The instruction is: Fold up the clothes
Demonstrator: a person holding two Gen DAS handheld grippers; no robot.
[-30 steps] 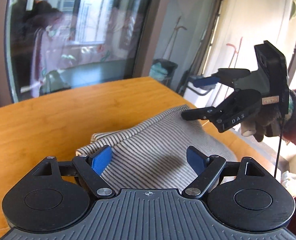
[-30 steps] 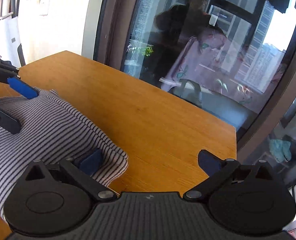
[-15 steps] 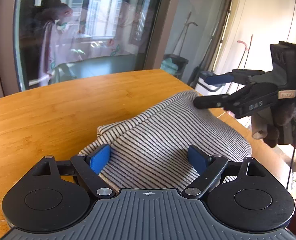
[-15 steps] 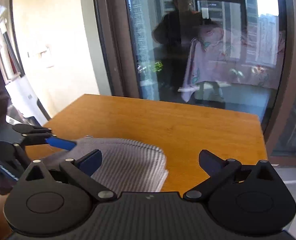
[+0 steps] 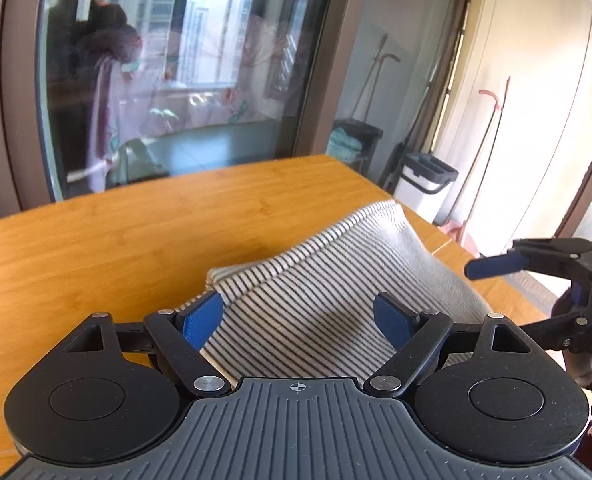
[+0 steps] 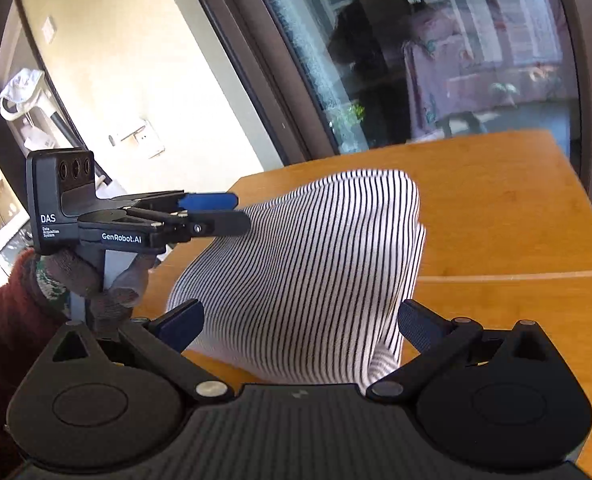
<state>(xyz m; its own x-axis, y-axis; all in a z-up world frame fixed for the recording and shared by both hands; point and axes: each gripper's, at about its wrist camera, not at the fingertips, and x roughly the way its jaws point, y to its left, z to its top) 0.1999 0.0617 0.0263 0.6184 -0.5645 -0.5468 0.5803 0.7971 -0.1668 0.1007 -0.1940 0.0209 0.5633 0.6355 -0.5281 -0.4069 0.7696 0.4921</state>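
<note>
A folded white garment with thin dark stripes [image 5: 320, 276] lies on the wooden table [image 5: 115, 240]; it also shows in the right wrist view [image 6: 316, 264]. My left gripper [image 5: 298, 314] is open, its blue pads on either side of the garment's near end, over it. My right gripper [image 6: 300, 320] is open, over the garment's other end. In the left wrist view the right gripper [image 5: 496, 280] is at the far right, off the cloth. In the right wrist view the left gripper [image 6: 231, 212] hovers at the garment's left edge.
A large glass door [image 5: 167, 80] stands behind the table. A white bin [image 5: 428, 188] and hanging tools are beyond the table's right edge [image 5: 416, 216]. A seam [image 6: 516, 276] runs across the tabletop. The table's far corner [image 6: 552, 140] is near the glass.
My right gripper has drawn back from the garment's far corner and swung round to face the garment and the left gripper. My left gripper has risen slightly and stays open.
</note>
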